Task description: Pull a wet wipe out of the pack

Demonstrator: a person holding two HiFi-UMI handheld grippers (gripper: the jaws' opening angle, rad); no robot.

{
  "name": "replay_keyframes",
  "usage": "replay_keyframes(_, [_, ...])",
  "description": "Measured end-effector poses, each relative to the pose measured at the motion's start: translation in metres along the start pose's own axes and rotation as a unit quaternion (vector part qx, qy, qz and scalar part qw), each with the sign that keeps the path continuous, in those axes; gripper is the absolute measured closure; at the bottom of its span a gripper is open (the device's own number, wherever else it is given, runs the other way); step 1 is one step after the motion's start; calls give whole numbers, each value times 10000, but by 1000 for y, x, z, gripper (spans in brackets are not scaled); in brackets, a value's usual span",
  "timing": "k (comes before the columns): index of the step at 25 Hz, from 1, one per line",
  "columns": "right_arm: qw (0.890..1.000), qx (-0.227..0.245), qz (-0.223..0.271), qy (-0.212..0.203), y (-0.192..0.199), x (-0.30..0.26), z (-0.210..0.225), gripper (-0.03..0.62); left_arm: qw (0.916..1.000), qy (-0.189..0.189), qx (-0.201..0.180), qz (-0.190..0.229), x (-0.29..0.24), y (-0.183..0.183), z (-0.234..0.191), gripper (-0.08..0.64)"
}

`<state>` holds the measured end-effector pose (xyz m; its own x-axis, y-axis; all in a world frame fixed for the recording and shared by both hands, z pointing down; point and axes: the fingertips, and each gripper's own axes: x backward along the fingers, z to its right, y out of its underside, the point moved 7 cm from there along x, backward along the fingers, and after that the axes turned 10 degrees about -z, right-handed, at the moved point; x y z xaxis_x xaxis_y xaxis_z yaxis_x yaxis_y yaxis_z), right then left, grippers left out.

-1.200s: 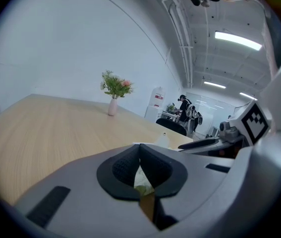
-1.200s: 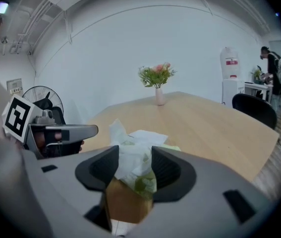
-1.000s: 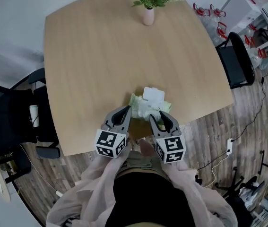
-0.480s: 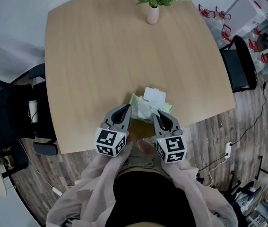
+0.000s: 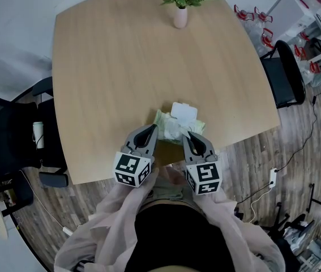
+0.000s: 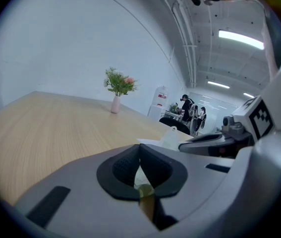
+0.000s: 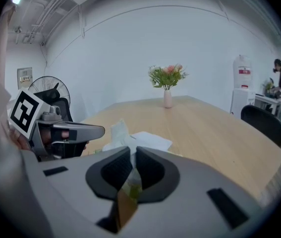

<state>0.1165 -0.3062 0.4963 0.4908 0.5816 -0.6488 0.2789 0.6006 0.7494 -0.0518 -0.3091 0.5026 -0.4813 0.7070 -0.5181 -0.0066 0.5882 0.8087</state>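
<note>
Your right gripper (image 7: 133,155) has just been closing its jaws, and they now stand all but together. They pinch a thin pale-green fold that reads as the pack's film at its near right end, not the wipe. Your left gripper (image 6: 140,155) is likewise closed, its pads meeting at the tips with a sliver of the same greenish film caught between them at the pack's left end. The pack (image 5: 161,119) lies flat on the table (image 5: 109,67) close to the near edge, between the two grippers. Its white lid (image 5: 183,111) is flipped open toward the far side. The wipe (image 7: 119,131) stands up from the opening as a crumpled white tuft, just beyond your right jaws and to their left in the right gripper view. As far as the views show, neither gripper has it between its jaws. Assessment: the pack is light, soft and slick-skinned, and it will lift or slide with the wipe unless one end is pinned, so the left hold on the film is sound. The wipe is limp, damp and easily torn, and it is likely to drag the next sheet with it. Recommended hold: take the tuft low, near where it leaves the opening, across its full bunched width and not by a loose corner. The vase (image 5: 179,17) stands near the far edge, well apart, and is no hazard.
</note>
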Motion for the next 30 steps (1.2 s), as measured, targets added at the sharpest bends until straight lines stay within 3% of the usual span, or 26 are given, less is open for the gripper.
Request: replay_keyframes(30, [9983,-345,85,466,24,38,-40,574,9995,264,-160,-42,52,13,14,548])
